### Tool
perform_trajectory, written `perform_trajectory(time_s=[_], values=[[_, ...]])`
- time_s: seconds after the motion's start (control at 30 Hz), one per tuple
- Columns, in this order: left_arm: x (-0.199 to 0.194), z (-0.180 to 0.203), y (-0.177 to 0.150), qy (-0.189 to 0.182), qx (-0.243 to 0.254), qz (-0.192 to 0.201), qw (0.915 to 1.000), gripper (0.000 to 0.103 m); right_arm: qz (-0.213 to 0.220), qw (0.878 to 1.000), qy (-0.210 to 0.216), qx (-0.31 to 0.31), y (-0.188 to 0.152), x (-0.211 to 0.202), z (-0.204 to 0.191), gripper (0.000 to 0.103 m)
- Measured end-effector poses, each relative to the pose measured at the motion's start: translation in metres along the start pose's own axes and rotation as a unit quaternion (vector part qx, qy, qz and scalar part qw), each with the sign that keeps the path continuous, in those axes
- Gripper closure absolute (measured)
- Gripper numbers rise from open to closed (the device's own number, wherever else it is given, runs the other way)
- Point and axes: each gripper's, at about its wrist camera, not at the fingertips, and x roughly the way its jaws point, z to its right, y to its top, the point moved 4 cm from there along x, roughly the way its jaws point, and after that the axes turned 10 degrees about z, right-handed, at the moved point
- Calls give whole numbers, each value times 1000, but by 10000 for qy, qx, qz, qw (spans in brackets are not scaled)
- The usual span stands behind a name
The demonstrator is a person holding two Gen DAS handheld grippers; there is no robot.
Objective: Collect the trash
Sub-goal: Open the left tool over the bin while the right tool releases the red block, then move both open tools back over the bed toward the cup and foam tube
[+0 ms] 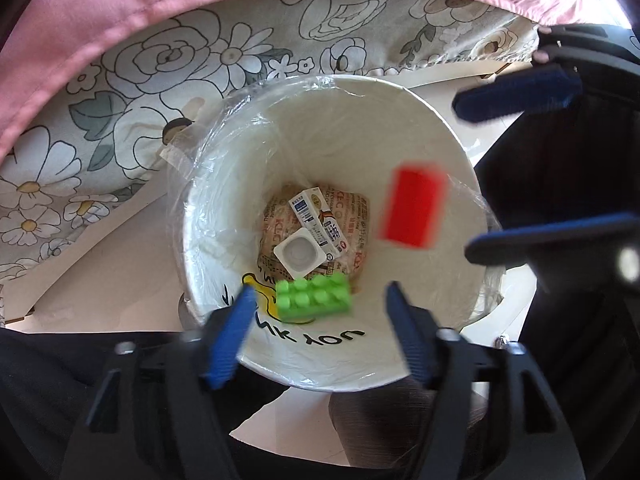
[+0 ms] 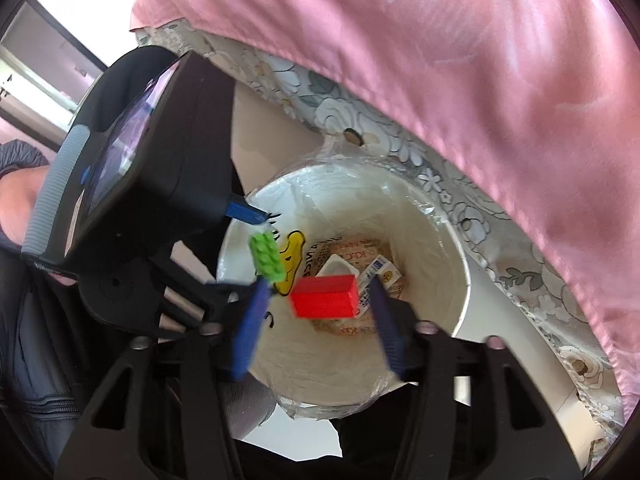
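Note:
A white trash bin (image 1: 440, 128) lined with clear plastic stands below both grippers; it also shows in the right wrist view (image 2: 448, 248). My left gripper (image 1: 320, 304) is open above it, and a green toy brick (image 1: 314, 298) is blurred between its fingers, free of both. My right gripper (image 2: 316, 304) is open, and a red toy brick (image 2: 325, 296) is blurred between its fingers, touching neither; the red brick (image 1: 414, 204) also shows in the left wrist view. At the bin's bottom lie a small milk carton (image 1: 320, 220), a white plastic cup (image 1: 298, 255) and a printed paper wrapper (image 1: 356, 208).
A floral sheet (image 1: 160, 80) and a pink blanket (image 1: 120, 8) of a bed lie beyond the bin. The right gripper's fingers (image 1: 516, 96) show at the right of the left wrist view. White floor (image 1: 100, 272) surrounds the bin.

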Motion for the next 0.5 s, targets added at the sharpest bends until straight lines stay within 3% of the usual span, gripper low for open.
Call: perform_trajectory(time_s=[0.03,0.1,0.23,0.5], values=[[1,0,0,-15,4,-2,10000,22,11,10000,-43,23,0,0,1,27],[1,1,1,-53,19,-22,10000,13,4,10000,-49,41,0,0,2,21],[4,3,0,-96,55,-70,9999,8,-34,9999,-105,43,0,2,3,11],[6,2,-1,-62,33,-103,9999,7,-127,9998,-107,97,-3,3,6,7]])
